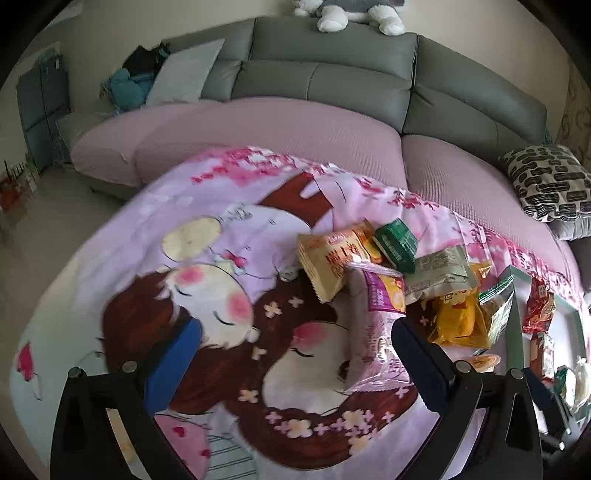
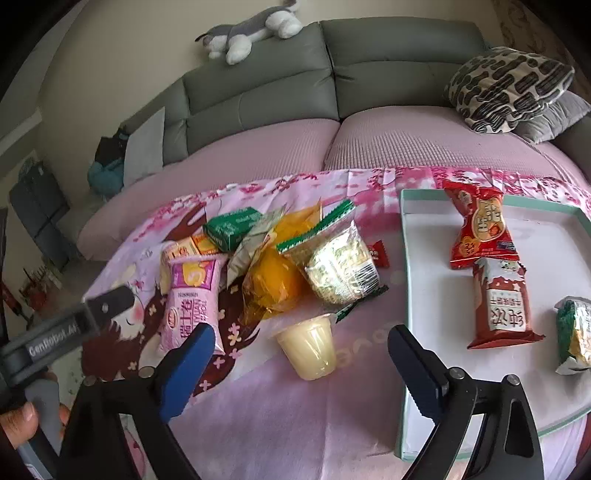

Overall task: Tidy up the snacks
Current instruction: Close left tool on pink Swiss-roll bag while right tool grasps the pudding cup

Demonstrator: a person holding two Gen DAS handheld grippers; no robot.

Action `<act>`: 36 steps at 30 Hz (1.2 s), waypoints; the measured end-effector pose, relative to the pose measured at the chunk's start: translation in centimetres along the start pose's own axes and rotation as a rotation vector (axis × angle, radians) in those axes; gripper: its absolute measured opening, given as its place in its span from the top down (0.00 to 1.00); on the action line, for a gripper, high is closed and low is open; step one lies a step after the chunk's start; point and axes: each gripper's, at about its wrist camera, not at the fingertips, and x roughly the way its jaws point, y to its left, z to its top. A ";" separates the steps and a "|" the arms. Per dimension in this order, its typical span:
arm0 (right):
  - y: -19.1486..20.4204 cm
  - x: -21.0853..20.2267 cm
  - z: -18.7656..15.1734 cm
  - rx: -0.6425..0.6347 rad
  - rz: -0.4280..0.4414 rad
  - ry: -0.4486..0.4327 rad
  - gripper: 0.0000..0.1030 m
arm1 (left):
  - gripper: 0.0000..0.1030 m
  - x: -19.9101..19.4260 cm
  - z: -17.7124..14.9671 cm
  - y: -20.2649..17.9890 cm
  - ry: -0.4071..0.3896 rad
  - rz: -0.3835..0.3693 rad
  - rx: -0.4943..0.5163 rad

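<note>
Snack pile (image 2: 280,258) heaped on a pink cartoon-print cloth (image 2: 295,406), just left of a white tray (image 2: 424,288) with a pale green rim. In the pile: pink wafer-roll pack (image 2: 190,299) at the left, green box (image 2: 232,227) at the back, orange-yellow packet (image 2: 271,284) in the middle, clear bag of pale pieces (image 2: 341,269) with a green-striped top to its right, small red candy (image 2: 380,254) near the tray's edge. Pale jelly cup (image 2: 308,345) tipped on its side, apart from the pile toward the camera.

On the tray: 2 red packets, red twist-end pack (image 2: 480,230) toward the back, long red bar (image 2: 504,304) touching its lower end; a green-and-yellow packet (image 2: 574,332) at the right edge, cut off by the frame.

Right gripper (image 2: 301,354) spread wide above the cloth, jelly cup seen between its blue-padded fingers (image 2: 188,365), pads not touching it. Left gripper (image 1: 295,350) likewise spread wide, nothing pinched, its right finger over the lower end of the pink pack; seen again from the right wrist at the left edge, grey handle wrapped by a hand (image 2: 22,421).

Behind the cloth, a grey sofa (image 2: 295,74) with pink seat covers, patterned cushion (image 2: 509,86) at the right, plush husky (image 2: 247,31) along the backrest.
</note>
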 end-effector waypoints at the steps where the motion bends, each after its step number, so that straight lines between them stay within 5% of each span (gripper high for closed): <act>1: 0.1 0.2 -0.1 -0.007 -0.004 0.004 0.09 | 0.00 0.4 -0.1 -0.1 0.004 -0.009 -0.004; 10: 0.5 1.3 -0.3 -0.039 -0.017 0.030 0.28 | 0.00 2.9 -0.2 -2.1 0.043 -0.100 0.007; 31: 0.8 3.3 0.0 -0.097 -0.054 0.066 0.29 | 0.01 5.4 0.4 -3.5 0.081 -0.105 0.018; 36: 0.8 3.6 0.0 -0.098 -0.055 0.067 0.33 | 0.20 5.7 0.3 -3.8 0.094 -0.079 0.037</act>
